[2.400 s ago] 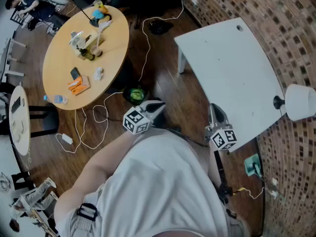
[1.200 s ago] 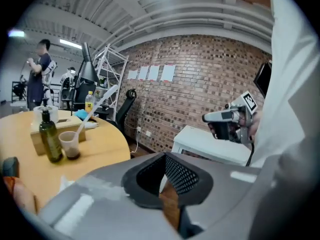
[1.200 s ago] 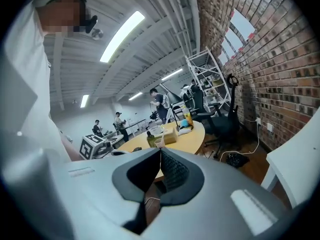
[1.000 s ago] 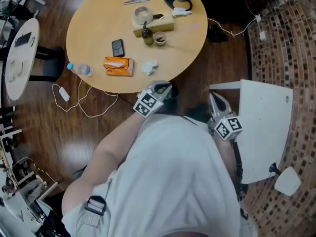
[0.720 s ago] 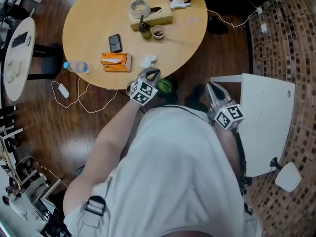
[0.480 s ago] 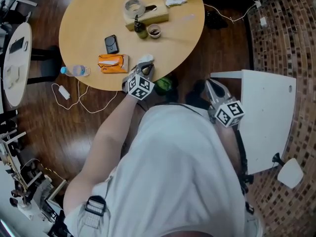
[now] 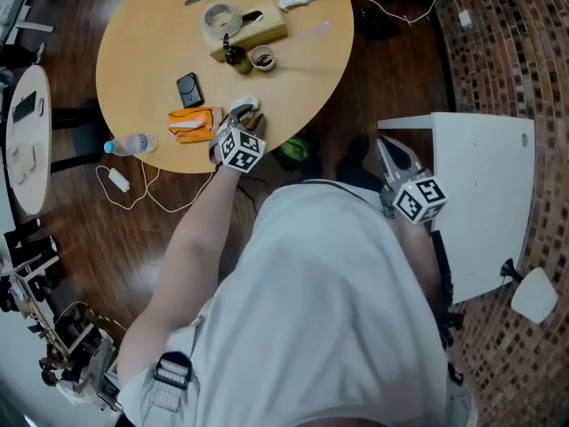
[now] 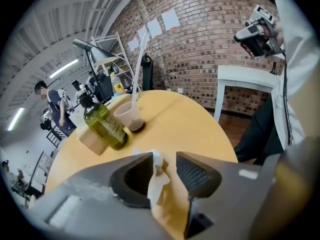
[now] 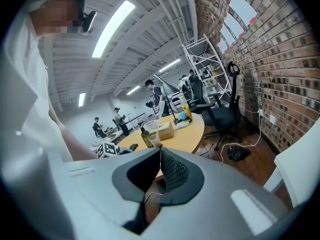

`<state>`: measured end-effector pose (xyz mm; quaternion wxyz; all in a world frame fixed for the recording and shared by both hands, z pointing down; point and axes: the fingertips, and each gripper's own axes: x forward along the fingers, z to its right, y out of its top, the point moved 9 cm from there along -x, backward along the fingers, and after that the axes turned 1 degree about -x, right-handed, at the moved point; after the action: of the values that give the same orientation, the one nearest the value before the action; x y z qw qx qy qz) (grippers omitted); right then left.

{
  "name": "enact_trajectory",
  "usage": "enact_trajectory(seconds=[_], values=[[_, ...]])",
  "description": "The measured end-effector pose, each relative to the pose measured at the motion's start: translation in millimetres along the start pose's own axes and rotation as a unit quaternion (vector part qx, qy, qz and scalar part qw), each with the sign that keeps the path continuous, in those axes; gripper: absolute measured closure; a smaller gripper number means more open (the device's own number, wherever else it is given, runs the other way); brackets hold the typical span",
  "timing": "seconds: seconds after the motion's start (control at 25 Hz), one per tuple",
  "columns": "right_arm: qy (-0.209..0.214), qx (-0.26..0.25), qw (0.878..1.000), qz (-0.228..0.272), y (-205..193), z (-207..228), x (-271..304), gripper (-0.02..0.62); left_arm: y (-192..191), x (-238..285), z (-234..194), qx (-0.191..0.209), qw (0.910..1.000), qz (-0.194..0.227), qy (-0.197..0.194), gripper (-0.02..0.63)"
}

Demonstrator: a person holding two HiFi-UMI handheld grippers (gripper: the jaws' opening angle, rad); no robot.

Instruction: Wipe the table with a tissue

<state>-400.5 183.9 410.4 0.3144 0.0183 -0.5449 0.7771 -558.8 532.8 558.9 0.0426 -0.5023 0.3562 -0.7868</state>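
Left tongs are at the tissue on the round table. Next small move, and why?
Probably close the left tongs on the crumpled tissue. Their jaws have just been opening and now stand apart with the tissue between them, lying on the table and not yet gripped, so a squeeze should secure it for wiping.

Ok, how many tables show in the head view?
3: the round wooden table ahead, the white rectangular table on the right, and a small white table at the far left edge. Others may be out of frame.
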Motion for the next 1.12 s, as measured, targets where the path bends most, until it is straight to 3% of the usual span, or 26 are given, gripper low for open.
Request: enact_trajectory(seconds=[0.16, 0.28, 0.52, 0.68, 0.76, 0.84, 1.0, 1.12], values=[[-0.01, 0.006, 1.0, 0.001, -3.0, 3.9, -3.2, 0.586, -2.0, 4.2, -8.8, 0.02, 0.9997, -0.011, -0.005, 0.426], [-0.017, 0.009, 1.0, 0.002, -4.7, 5.7, -7.2, 0.586, -6.6, 9.8, -18.8, 0.008, 0.9997, -0.023, -0.008, 0.398], [-0.03, 0.013, 0.999, 0.004, -6.1, 6.3, -14.5, 0.586, -9.7, 18.2, -47.0, -0.09, 0.9955, -0.028, 0.011, 0.377], [-0.039, 0.016, 0.999, 0.007, -6.6, 6.8, -21.9, 0.586, -16.5, 24.0, -59.9, -0.142, 0.9877, -0.061, 0.025, 0.362], [-0.045, 0.017, 0.999, 0.01, -8.1, 8.3, -26.1, 0.586, -18.7, 24.7, -64.1, -0.152, 0.985, -0.075, 0.03, 0.385], [-0.05, 0.022, 0.998, 0.013, -9.9, 10.2, -30.6, 0.586, -18.6, 22.6, -66.3, -0.155, 0.984, -0.079, 0.037, 0.485], [-0.056, 0.029, 0.998, 0.017, -12.3, 12.7, -38.1, 0.588, -13.2, 14.3, -63.8, -0.168, 0.9833, -0.063, 0.03, 0.488], [-0.058, 0.03, 0.998, 0.019, -15.3, 13.4, -40.0, 0.587, 3.7, 0.3, -57.4, -0.192, 0.9812, -0.016, 0.013, 0.491]])
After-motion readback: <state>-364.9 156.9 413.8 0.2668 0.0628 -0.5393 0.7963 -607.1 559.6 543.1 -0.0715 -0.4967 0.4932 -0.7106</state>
